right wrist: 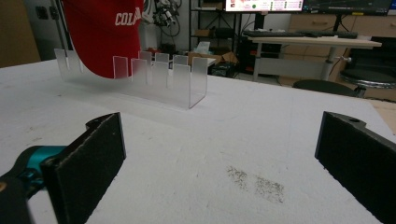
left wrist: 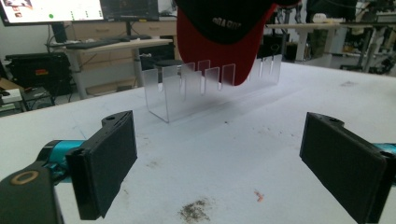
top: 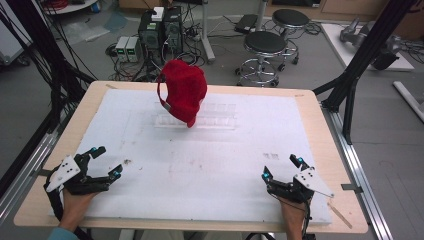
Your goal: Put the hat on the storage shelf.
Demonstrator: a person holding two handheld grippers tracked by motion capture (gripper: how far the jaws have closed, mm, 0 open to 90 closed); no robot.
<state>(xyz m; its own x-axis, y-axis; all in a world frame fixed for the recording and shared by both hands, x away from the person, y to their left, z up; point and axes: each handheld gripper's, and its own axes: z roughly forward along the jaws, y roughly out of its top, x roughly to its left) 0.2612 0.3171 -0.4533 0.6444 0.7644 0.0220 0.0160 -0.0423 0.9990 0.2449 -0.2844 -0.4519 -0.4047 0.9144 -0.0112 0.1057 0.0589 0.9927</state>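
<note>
Black foam-faced jaws stood wide apart on the left gripper (top: 102, 161), which rested at the near left corner of the white foam board (top: 210, 170) with nothing between its pads, a person's hand behind it at the table's near edge. Farther in, at the far middle of the board, the red cap (top: 184, 91) sat propped upright in the clear acrylic rack (top: 216, 116), its brim pointing down into one of the slots near the rack's left end while the remaining slots to the right stood vacant. The left gripper view showed the cap's (left wrist: 219, 42) dark underside and the row of clear dividers (left wrist: 205, 86) well beyond the open jaws. At the near right corner the right gripper (top: 281, 167) also lay spread wide and held nothing; in its own view the rack (right wrist: 154, 77) and cap (right wrist: 105, 35), with white lettering on the crown, stood far off to the left. Small dark smudges marked the board near both tools. Judged from this arrangement, the work with the cap was either finished, with the cap lodged in the rack and both tools drawn clear, or not yet begun, with the cap waiting to be lifted out; the pictures alone could not settle which, and neither tool was close enough to touch it.
</note>
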